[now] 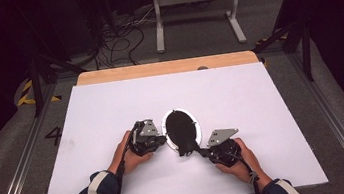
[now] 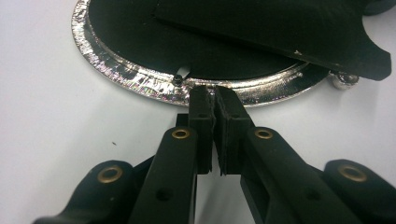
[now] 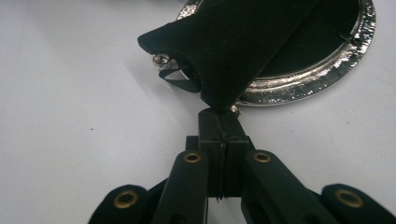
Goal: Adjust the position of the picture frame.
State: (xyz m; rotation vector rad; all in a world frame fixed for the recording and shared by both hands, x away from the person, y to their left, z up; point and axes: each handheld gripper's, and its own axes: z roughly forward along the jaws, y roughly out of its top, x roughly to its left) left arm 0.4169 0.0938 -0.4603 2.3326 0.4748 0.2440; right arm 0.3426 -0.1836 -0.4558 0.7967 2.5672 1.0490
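oval frame (image 2: 154, 88) far rim cut off, black stand (image 3: 233, 42) top cropped

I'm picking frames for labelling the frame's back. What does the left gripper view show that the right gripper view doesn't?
Left gripper view: the left hand-held gripper shut at the silver rim, near a small tab.
Right gripper view: the right hand-held gripper shut on the black stand flap; a black loop beside it.
Both: oval frame, stand flap, white table.

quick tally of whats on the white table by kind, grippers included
oval silver frame lying black back up: 1
black stand flap on that back: 1
grippers: 2, the left gripper at the frame's rim, the right gripper at the flap's tip
total: 4
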